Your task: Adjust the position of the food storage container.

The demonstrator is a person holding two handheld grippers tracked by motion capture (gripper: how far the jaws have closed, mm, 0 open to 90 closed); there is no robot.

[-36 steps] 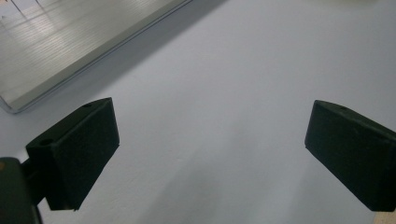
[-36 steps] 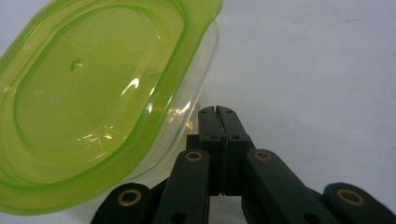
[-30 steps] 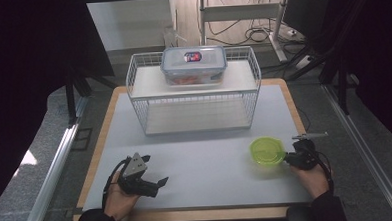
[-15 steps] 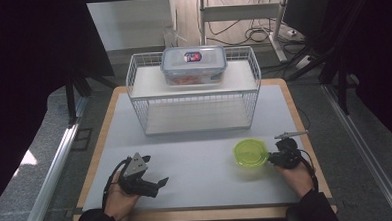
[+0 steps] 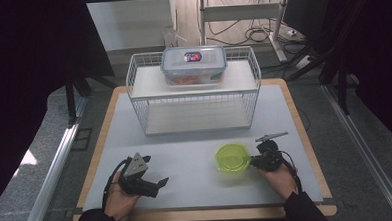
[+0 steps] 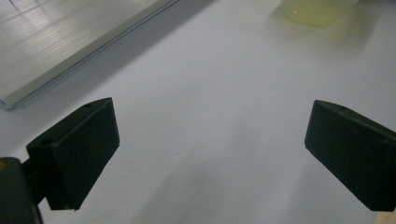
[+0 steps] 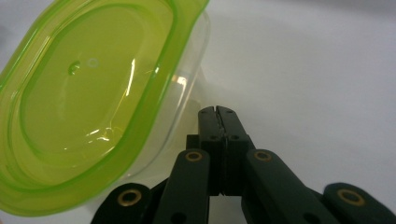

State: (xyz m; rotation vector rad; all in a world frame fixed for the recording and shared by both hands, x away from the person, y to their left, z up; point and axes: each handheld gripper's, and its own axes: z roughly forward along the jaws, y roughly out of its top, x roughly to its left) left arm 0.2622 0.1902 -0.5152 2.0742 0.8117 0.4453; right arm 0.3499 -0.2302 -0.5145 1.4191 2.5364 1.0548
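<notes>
Step in hand, as I judge: push small round clear plastic container with lime-green lid (image 5: 232, 157) leftward across white table mat (image 5: 186, 156).

- Right gripper (image 7: 216, 112): jaws pressed together, nothing between; tips at container's side wall, contact likely.
- Left gripper (image 5: 159, 183): jaws wide apart, nothing between, idle at front left.
- Container sits front centre-right on mat, well apart from white wire rack (image 5: 193, 93).

I advise: push low on wall, slow and straight, so container slides without tipping.

Count: green-lidded containers 1; clear lidded food boxes atop rack (image 5: 194, 64) 1; racks 1; grippers 2.

Grey floor (image 5: 51, 162), dark curtains (image 5: 27, 73), cables (image 5: 261, 35) behind
</notes>
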